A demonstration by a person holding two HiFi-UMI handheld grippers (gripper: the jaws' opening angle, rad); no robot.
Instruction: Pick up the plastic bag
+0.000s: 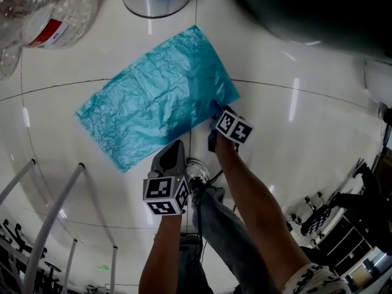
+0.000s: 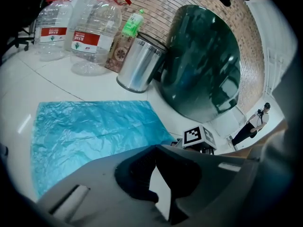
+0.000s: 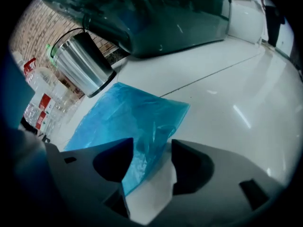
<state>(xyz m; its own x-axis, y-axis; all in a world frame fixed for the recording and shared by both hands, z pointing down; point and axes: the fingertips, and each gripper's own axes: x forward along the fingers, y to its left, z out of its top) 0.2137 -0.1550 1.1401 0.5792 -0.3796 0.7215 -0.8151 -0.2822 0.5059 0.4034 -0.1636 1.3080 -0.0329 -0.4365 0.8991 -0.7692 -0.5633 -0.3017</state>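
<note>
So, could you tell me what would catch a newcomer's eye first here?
A crinkled blue plastic bag lies flat on the white floor, mid-frame. The right gripper has its open jaws around the bag's near corner. Behind stand a steel bin and big water bottles.

The left arm (image 1: 160, 256) holds the left gripper (image 2: 155, 151) with jaws together, the right arm (image 1: 257, 207) the right gripper (image 3: 151, 148) with jaws apart.

Glossy white floor tiles (image 1: 294, 127) with thin dark joints catch bright streaks of light. A brick wall (image 2: 158, 1) spans the left gripper view's top; wheeled chairs (image 1: 315, 219) stand at the head view's lower right.
</note>
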